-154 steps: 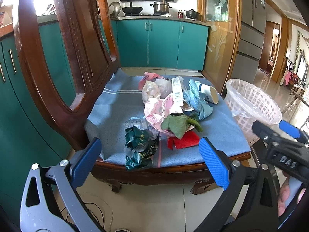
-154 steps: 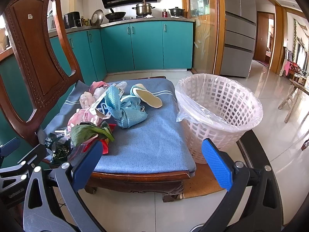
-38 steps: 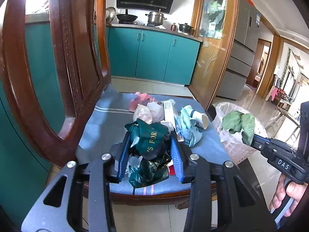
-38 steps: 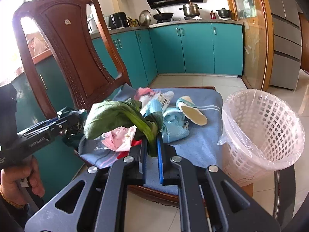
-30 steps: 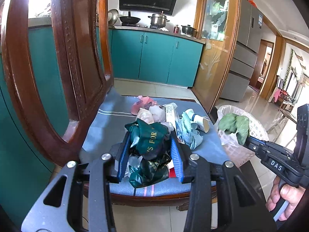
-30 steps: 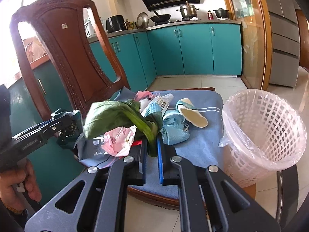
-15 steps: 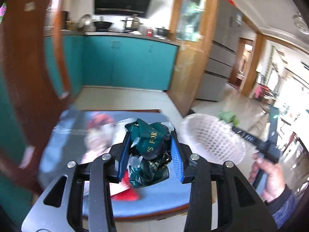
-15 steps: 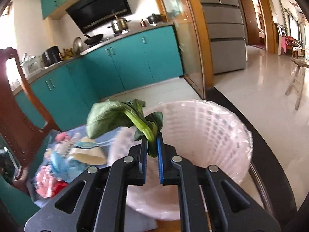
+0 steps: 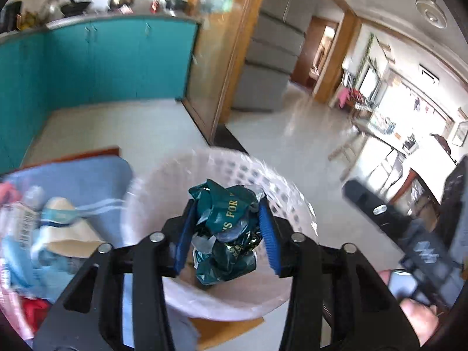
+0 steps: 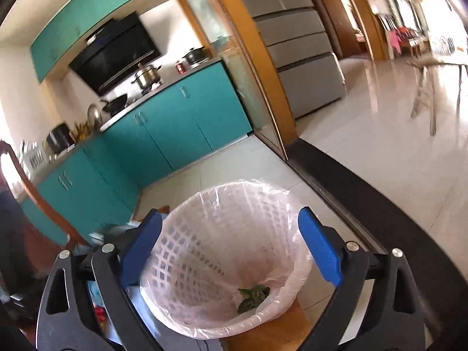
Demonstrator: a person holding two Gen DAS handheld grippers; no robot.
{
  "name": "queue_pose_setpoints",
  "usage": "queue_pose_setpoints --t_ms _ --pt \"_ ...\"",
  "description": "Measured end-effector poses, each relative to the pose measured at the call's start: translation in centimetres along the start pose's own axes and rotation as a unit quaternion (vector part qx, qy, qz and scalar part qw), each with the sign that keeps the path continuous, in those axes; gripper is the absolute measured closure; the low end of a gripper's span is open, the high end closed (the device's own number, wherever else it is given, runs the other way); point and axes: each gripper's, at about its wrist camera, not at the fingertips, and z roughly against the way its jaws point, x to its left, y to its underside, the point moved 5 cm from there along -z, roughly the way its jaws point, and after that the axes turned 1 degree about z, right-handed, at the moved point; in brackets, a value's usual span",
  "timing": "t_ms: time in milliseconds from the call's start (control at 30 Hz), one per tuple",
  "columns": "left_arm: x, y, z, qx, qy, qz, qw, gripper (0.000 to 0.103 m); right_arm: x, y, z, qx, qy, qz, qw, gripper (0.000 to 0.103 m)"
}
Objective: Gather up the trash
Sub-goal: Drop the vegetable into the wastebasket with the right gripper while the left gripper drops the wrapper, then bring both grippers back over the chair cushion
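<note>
My left gripper (image 9: 225,234) is shut on a crumpled dark green wrapper (image 9: 225,222) with gold lettering and holds it over the white lattice basket (image 9: 146,193), which has a clear plastic liner. My right gripper (image 10: 231,251) is open and empty above the same basket (image 10: 204,251). A green leaf (image 10: 253,294) lies at the bottom of the basket. More trash (image 9: 26,234) lies on the blue chair cushion (image 9: 87,178) at the left of the left wrist view. The right gripper's body (image 9: 409,239) shows at the right there.
The wooden chair's back (image 10: 32,193) stands left of the basket. Teal kitchen cabinets (image 10: 175,120) run behind, with a wooden sliding-door frame (image 10: 263,67) and a fridge (image 10: 298,46) to the right. Shiny tiled floor (image 10: 395,134) stretches to the right.
The right gripper opened and the green leaf fell into the basket. The left gripper swung right with the green wrapper, from over the chair to over the basket.
</note>
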Motion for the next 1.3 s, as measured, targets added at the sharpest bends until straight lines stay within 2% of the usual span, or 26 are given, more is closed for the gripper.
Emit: queue_pose_setpoints --t_ms 33,67,100,233,400,467,533,633,733,867,933,1067,1300 --pt "-0.1 0.1 -0.7 0.009 -0.003 0.001 1.0 0.02 -0.3 -0.2 0.1 0.0 -0.003 -0.008 1.0 0.011" --pt "0.3 0.2 -1.1 0.008 -0.013 0.003 0.9999 0.012 -0.5 -0.3 0.2 0.0 -0.007 -0.013 1.0 0.011" --pt "0.8 0.3 -0.9 0.0 -0.025 0.005 0.9997 0.009 -0.5 -0.3 0.3 -0.001 -0.011 -0.014 1.0 0.011" --pt "4.1 0.5 2.1 -0.022 -0.047 0.02 0.9984 0.008 0.4 0.0 0.7 -0.003 -0.021 -0.002 1.0 0.011" --pt "9.1 1.8 12.0 -0.099 -0.12 0.006 0.9878 0.004 3.3 1.2 1.1 0.014 -0.039 0.025 0.999 0.011" --pt "10.9 3.0 16.7 -0.13 -0.158 -0.001 0.9788 0.003 4.8 1.8 1.7 0.019 -0.051 0.035 0.998 0.011" --pt "12.8 4.5 19.7 -0.136 -0.188 0.005 0.9727 0.003 7.3 3.3 2.0 0.029 -0.061 0.054 0.996 0.011" --pt "14.8 6.8 22.6 -0.123 -0.212 0.028 0.9691 0.003 10.8 5.9 2.8 0.057 -0.084 0.082 0.992 0.011" --pt "17.2 9.1 23.8 -0.102 -0.245 0.045 0.9631 0.003 14.6 8.3 3.8 0.078 -0.101 0.119 0.985 0.011" --pt "20.2 13.4 24.5 -0.097 -0.25 0.083 0.9597 0.003 18.5 11.8 5.1 0.08 -0.118 0.165 0.976 0.011" --pt "22.0 14.9 23.9 -0.081 -0.26 0.106 0.9564 0.004 19.6 13.1 5.1 0.076 -0.119 0.175 0.974 0.011" --pt "22.0 15.0 23.1 -0.072 -0.23 0.094 0.966 0.004 21.5 15.4 4.3 0.093 -0.127 0.194 0.968 0.011" --pt "21.6 14.9 20.4 -0.044 -0.229 0.077 0.9694 0.004 22.8 16.5 3.3 0.094 -0.125 0.22 0.963 0.011"
